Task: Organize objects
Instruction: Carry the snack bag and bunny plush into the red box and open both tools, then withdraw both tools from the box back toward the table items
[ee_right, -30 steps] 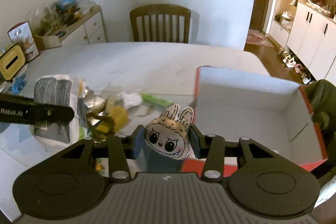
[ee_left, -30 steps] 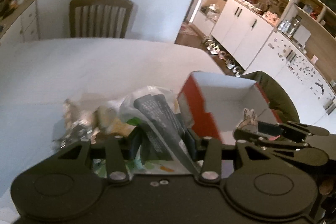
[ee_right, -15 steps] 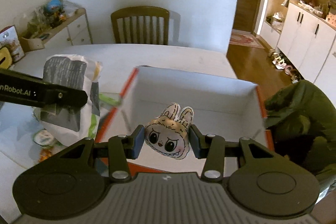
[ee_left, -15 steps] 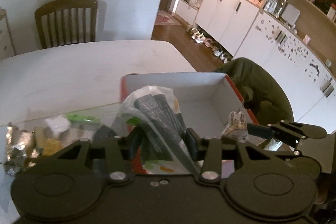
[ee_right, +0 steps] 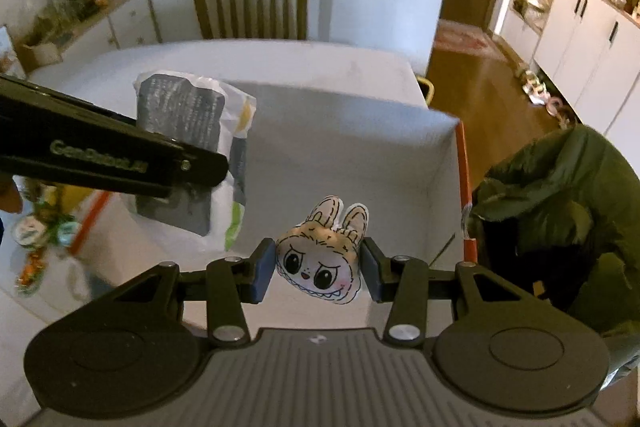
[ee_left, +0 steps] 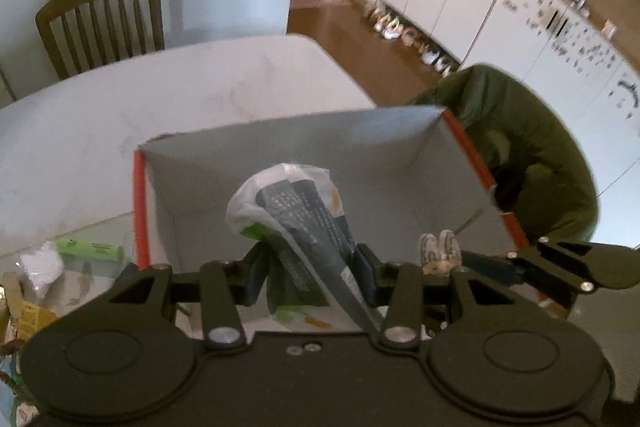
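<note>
My left gripper (ee_left: 308,277) is shut on a white snack bag with a dark label (ee_left: 296,211) and holds it over the open red box with a grey inside (ee_left: 360,147). My right gripper (ee_right: 319,271) is shut on a rabbit-eared monster face toy (ee_right: 320,259) and holds it above the same box (ee_right: 360,147). The bag (ee_right: 188,131) and the left gripper's finger (ee_right: 120,159) show at the left of the right wrist view. The toy's ears (ee_left: 440,245) and the right gripper's finger (ee_left: 576,263) show at the right of the left wrist view.
The box stands on a white table (ee_left: 160,99). Left of the box lie a green packet (ee_left: 90,250), white paper (ee_left: 40,267) and other wrappers (ee_right: 40,231). A dark green jacket (ee_left: 532,155) hangs just right of the box. A wooden chair (ee_right: 252,7) stands behind the table.
Both grippers have moved right from the pile of loose items to above the open box, each still holding its object. The box now fills the middle of both views.
</note>
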{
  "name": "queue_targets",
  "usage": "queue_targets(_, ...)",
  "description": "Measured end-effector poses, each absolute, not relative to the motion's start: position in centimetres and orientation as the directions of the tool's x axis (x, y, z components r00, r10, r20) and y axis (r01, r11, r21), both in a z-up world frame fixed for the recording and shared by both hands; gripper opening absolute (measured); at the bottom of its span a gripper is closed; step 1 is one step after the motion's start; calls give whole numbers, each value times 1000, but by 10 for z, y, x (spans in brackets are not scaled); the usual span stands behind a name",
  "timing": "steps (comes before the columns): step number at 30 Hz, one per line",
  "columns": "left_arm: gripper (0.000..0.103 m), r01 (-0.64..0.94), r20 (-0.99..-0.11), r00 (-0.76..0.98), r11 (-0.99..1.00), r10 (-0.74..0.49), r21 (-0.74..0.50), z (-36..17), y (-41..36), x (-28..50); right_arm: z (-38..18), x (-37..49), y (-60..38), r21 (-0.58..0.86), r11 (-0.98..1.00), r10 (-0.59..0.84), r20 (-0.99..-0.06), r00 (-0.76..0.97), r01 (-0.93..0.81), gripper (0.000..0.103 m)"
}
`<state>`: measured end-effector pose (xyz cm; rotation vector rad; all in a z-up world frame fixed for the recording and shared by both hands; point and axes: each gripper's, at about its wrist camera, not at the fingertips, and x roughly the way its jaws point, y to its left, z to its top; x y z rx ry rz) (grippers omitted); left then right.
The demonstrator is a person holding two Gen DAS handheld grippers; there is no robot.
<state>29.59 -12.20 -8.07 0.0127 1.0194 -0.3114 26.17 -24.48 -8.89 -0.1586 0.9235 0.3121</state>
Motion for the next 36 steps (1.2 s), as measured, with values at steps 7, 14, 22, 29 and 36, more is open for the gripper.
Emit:
queue_targets(7,45,260,-884,418,960,-211,-106,-113,-134,321,-117,282,-244,-1,926,199,-848,491,-377,45)
queue_targets(14,45,273,-912,363,957,-192,-93,-134,-139,333,-136,299,-252,33,922,207,-883,421,-385,45)
queue_targets(22,49,283,-935,298,953,-191,-105,-152,-134,339,-151,310,-255,60,917,210,-913,349,-393,45)
queue_targets(29,64,279,-938,289,954,-193,-110,-153,-125,336,-151,317,-256,56,917,203,-918,341,-394,46)
queue_targets(36,82,261,-926,331,961,-180,-93,-138,-115,328,-149,315,-253,36,919,188,-915,356,-391,55)
